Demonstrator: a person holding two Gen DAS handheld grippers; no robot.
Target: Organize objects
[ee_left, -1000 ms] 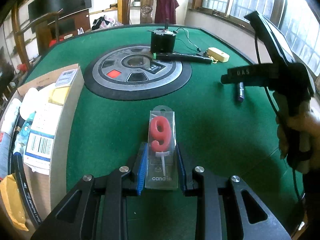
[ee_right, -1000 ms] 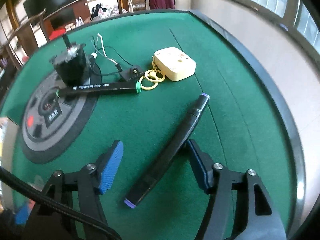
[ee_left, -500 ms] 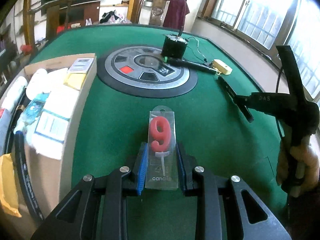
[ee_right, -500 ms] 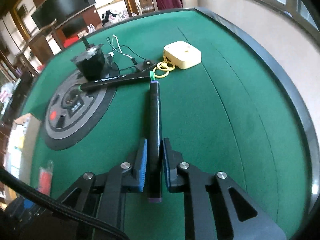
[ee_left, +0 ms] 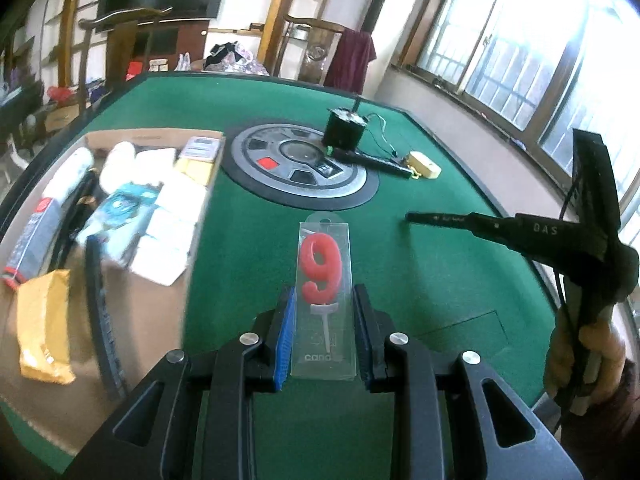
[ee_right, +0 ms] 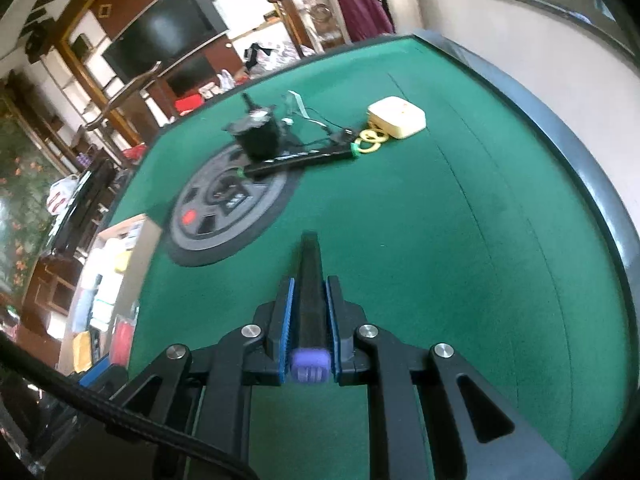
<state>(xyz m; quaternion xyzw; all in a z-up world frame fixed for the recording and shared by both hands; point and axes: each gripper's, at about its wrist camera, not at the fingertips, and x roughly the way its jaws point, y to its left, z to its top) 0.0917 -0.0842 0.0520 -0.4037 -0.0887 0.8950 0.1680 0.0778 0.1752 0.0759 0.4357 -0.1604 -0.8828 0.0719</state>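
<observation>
The left tongs are clamped on the candle, a red 9 in a clear flat pack that stands out ahead of the pads, its long axis in line with them, off the counter. The right tongs are clamped tight on the marker, a dark stick with a purple cap at the near end; it too runs straight along the pads and points forward over the green felt. What the coming move seems to turn on is the box, the open carton of packets at the counter's left side: it lies to the left of both tongs, and the left ones, judged by how large it looms just beside them in their view, are the nearer, so the candle likely goes in first. The marker would have to cross leftward over the felt to reach the same carton. The left view shows the box's contents, blurred, and the right tongs from the side with the hand on their handle and the marker jutting left. The right view shows the box only small at its left edge, but gives a clearer look at what remains far off on the counter: the motor, a second marker and the cream fob on yellow rings
</observation>
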